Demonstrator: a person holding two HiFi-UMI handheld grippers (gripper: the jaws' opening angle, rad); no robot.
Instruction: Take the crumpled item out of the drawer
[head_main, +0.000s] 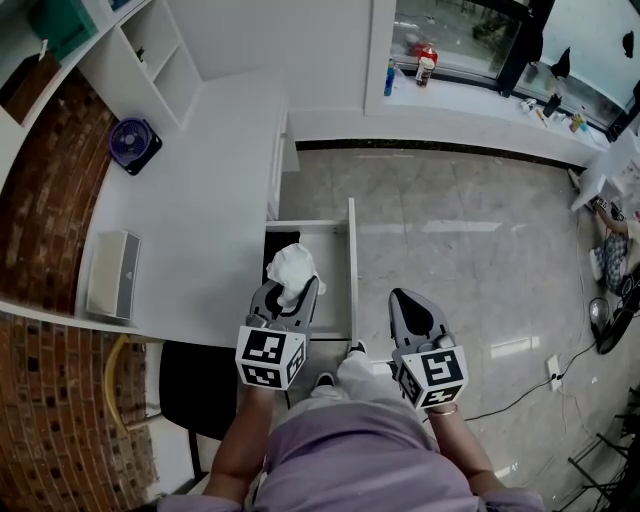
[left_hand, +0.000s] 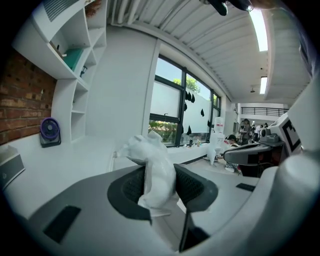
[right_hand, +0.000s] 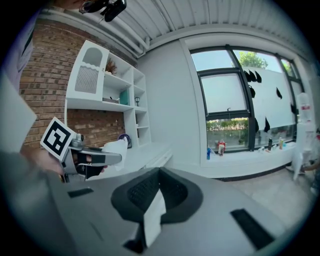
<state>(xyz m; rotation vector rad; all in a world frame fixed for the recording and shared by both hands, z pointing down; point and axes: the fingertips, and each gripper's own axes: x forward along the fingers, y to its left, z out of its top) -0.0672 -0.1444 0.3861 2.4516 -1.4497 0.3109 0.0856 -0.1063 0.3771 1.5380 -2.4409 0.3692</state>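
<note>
A crumpled white paper (head_main: 292, 268) is pinched between the jaws of my left gripper (head_main: 291, 291), which is shut on it above the open white drawer (head_main: 352, 262). In the left gripper view the paper (left_hand: 152, 170) stands up between the dark pads (left_hand: 192, 187) and spills out over their tips. My right gripper (head_main: 408, 302) hangs to the right of the drawer over the floor, its jaws together with nothing held (right_hand: 159, 186). From the right gripper view the left gripper (right_hand: 87, 158) and its paper (right_hand: 116, 149) show at the left.
The drawer belongs to a white desk (head_main: 200, 200) carrying a purple fan (head_main: 135, 143) and a grey box (head_main: 113, 275). A black chair (head_main: 195, 385) sits under the desk edge. Bottles (head_main: 425, 65) stand on the window sill beyond the marble floor (head_main: 470, 240).
</note>
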